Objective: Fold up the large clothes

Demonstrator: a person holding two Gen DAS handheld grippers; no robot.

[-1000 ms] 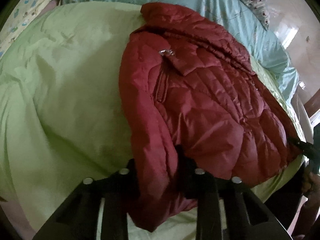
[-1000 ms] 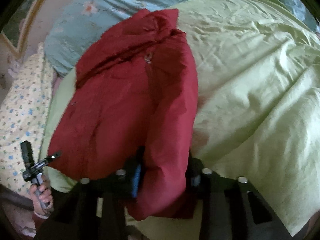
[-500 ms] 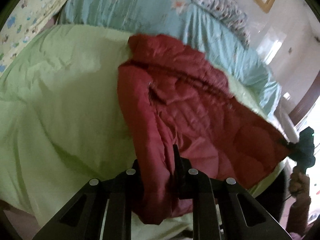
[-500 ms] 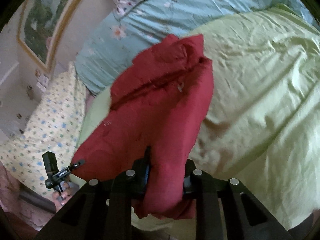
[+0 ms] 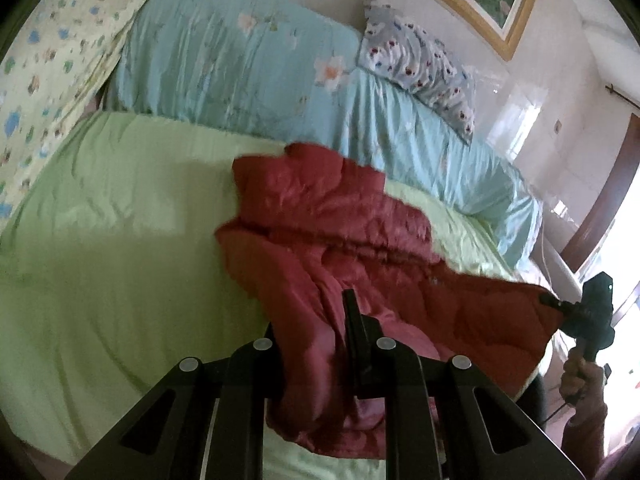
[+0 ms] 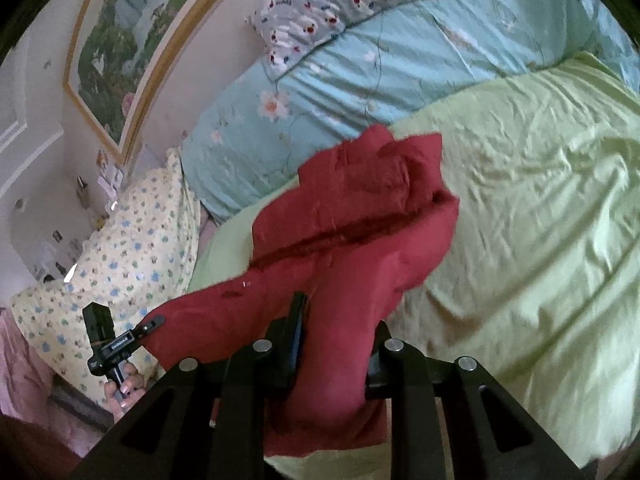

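A dark red padded jacket [image 5: 340, 232] lies partly on a light green duvet [image 5: 120, 240], its near hem lifted off the bed. My left gripper [image 5: 312, 320] is shut on one end of that hem, and cloth hides its left finger. At the far right of this view, the right gripper [image 5: 556, 302] pinches the other corner. In the right wrist view, the jacket [image 6: 360, 208] hangs from my right gripper [image 6: 338, 320], which is shut on a thick fold of hem. The left gripper [image 6: 154, 322] holds the far corner at the left.
A pale blue flowered quilt [image 5: 240, 60] and a patterned pillow [image 5: 416, 56] lie at the bed's far side. Yellow patterned bedding [image 6: 120, 248] is piled beside the green duvet [image 6: 520, 220]. A framed picture [image 6: 120, 60] hangs on the wall. A hand [image 5: 580, 372] grips each tool.
Both grippers have risen with the jacket's hem and tilted up, so the wall and pillows show. The jacket's near half has left the bed and bunched toward its collar.
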